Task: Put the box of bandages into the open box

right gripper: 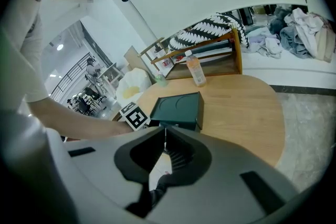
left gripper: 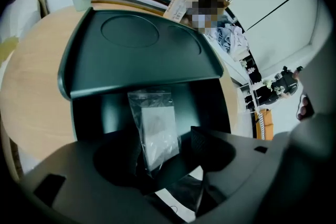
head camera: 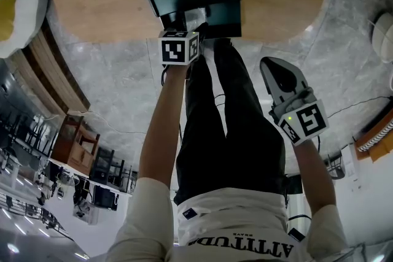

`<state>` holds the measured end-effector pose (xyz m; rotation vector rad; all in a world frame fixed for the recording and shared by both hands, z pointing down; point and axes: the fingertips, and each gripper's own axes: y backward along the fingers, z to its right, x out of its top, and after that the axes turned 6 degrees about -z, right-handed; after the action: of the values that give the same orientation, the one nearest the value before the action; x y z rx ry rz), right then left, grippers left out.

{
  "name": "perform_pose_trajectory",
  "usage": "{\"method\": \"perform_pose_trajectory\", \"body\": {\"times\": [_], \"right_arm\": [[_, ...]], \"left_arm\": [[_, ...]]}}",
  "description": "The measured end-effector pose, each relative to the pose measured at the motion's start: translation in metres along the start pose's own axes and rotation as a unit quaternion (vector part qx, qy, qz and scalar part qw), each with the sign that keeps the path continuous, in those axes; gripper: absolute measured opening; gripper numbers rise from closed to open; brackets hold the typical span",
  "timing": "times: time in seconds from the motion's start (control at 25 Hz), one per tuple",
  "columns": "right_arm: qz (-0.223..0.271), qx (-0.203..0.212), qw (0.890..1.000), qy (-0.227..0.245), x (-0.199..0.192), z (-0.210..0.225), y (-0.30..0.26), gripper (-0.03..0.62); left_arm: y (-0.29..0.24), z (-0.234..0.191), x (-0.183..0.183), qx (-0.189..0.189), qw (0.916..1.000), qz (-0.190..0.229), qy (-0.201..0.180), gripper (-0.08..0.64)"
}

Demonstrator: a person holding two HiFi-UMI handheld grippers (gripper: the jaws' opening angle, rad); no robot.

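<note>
Left gripper view: box of bandages (left gripper: 155, 128), bagged in clear film, lying inside open box (left gripper: 210, 107), between left gripper (left gripper: 168, 150) jaws spread wide, unpinched. Probably light, stiff, slippery — best pinched across flat faces. Right gripper (right gripper: 164, 134) closed, empty. One of each box, two grippers.

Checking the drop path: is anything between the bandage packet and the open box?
Nothing visible. The packet lies between the left gripper's open jaws, directly over the box's open inside; the lid is tipped back, clear of it.
</note>
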<state>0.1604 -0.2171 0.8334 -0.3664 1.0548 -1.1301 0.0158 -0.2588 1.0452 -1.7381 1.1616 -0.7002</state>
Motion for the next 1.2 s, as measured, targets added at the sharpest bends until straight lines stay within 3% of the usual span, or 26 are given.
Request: {"method": "perform_pose_trajectory", "body": {"times": [0.36,0.48,0.68,0.84,1.2], "right_arm": [[-0.001,0.001,1.000,0.008,-0.007,-0.009,-0.003,0.021],[0.003,0.002,1.000,0.018,0.001,-0.013,0.005,0.021],[0.010,0.001,1.000,0.029,0.024,-0.029,0.033,0.021],[0.030,-0.004,0.999,0.033,0.047,-0.031,0.041,0.021],[0.038,0.010,0.998,0.054,0.083,-0.063,0.101,0.021]], "left_arm": [[0.028,-0.015,-0.006,0.016,0.9984,0.048,0.023,0.299],[0.043,-0.003,0.000,-0.003,0.9972,0.072,0.020,0.298],[0.090,0.032,0.008,-0.058,0.9899,0.125,0.032,0.267],[0.142,0.042,0.031,-0.053,0.9794,0.194,0.018,0.212],[0.249,0.080,0.022,-0.049,0.9665,0.252,0.009,0.161]]}}
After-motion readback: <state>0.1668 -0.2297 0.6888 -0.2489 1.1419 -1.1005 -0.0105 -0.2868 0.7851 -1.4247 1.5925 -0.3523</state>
